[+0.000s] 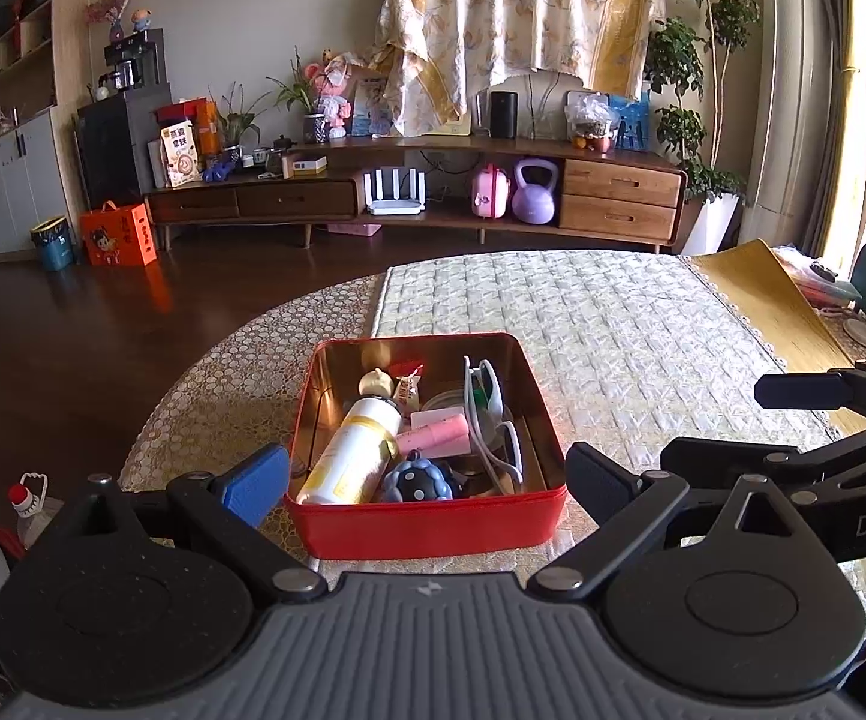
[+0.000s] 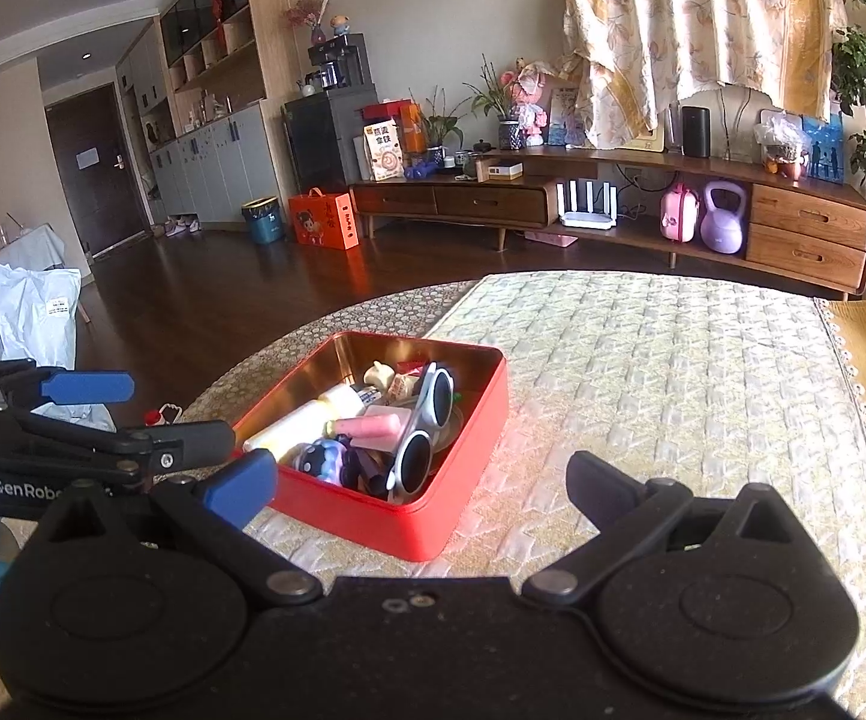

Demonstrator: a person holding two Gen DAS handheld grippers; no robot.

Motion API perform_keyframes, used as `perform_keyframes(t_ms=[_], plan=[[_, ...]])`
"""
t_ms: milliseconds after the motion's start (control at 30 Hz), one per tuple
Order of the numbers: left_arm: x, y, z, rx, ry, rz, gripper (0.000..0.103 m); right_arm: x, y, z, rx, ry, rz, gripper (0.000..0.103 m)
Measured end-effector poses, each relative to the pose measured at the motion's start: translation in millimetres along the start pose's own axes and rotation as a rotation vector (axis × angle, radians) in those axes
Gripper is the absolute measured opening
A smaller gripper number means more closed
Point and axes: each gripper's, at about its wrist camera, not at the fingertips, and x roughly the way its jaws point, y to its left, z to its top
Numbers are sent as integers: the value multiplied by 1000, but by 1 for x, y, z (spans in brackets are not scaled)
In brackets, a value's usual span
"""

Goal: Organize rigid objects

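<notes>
The table (image 1: 643,324), under a quilted cover, fills the lower half of both wrist views, with the red tin (image 1: 427,516) sitting near its front edge, at 12 o'clock just ahead of the left gripper (image 1: 427,483) and at about 11 o'clock from the right gripper (image 2: 421,489). Everything loose appears already gathered in the tin, which suggests the sorting is nearly or fully done. Inside, the white bottle (image 1: 352,450) lies on its side along the left wall, probably because it is too tall to stand; the sunglasses (image 1: 493,420) rest on edge along the right wall; a pink tube (image 1: 436,435) lies between them; a blue spotted toy (image 1: 421,480) sits against the near wall, and a small cream figure (image 1: 378,383) at the far end. Both grippers hover empty with fingers spread wide, the left straddling the tin's near wall without visibly touching it, the right just beside the tin's corner.
</notes>
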Motion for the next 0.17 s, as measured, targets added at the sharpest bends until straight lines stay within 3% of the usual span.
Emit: perform_keyframes(t_ms=[167], plan=[[1, -3, -1, -2, 11, -11, 99, -3, -5, -2, 15, 2, -7, 103]])
